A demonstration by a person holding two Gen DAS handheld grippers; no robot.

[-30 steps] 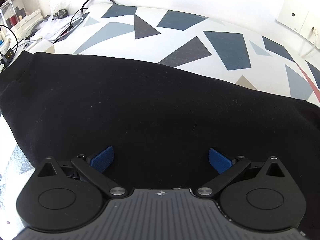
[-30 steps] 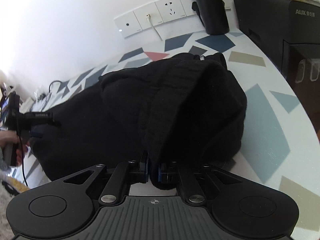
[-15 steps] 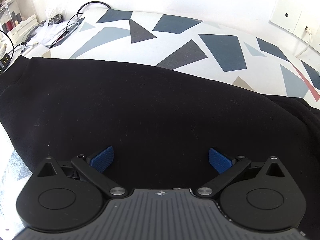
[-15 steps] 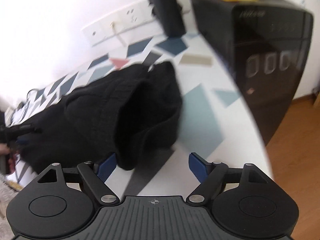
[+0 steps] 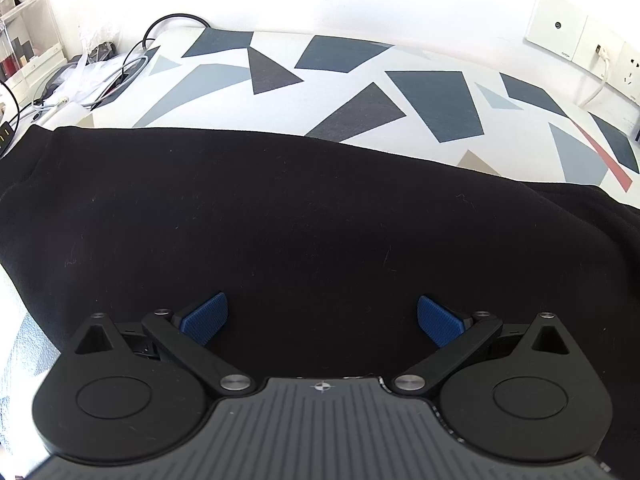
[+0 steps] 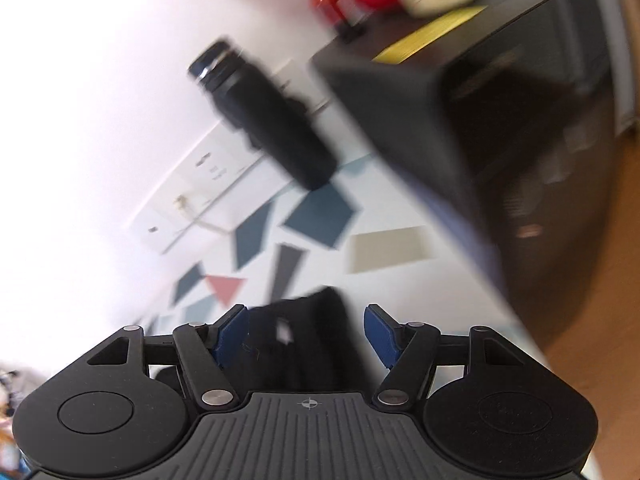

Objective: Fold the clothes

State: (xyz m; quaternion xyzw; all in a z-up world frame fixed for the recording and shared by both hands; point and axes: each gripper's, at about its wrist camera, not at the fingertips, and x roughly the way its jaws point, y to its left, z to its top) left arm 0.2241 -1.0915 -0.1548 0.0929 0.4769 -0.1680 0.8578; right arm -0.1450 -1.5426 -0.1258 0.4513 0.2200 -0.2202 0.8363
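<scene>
A black garment (image 5: 280, 220) lies spread across the table with the geometric-patterned cloth (image 5: 432, 104). My left gripper (image 5: 322, 318) hovers over its near part, open, blue pads wide apart with nothing pinched. In the blurred right wrist view, one end of the garment (image 6: 304, 344) shows low between the fingers. My right gripper (image 6: 306, 334) is open there, its jaws closing a little, pads clear of the fabric.
Cables (image 5: 132, 68) and a clear plastic organiser (image 5: 28, 44) sit at the far left. Wall sockets (image 5: 592, 48) line the back wall. A black bottle (image 6: 268, 116) and a large black appliance (image 6: 500, 140) with red and cream objects on top stand at the right.
My right gripper let go of the folded garment end, opened, then swung away and rolled, so the view now faces the bottle and appliance. The left gripper stayed put.
</scene>
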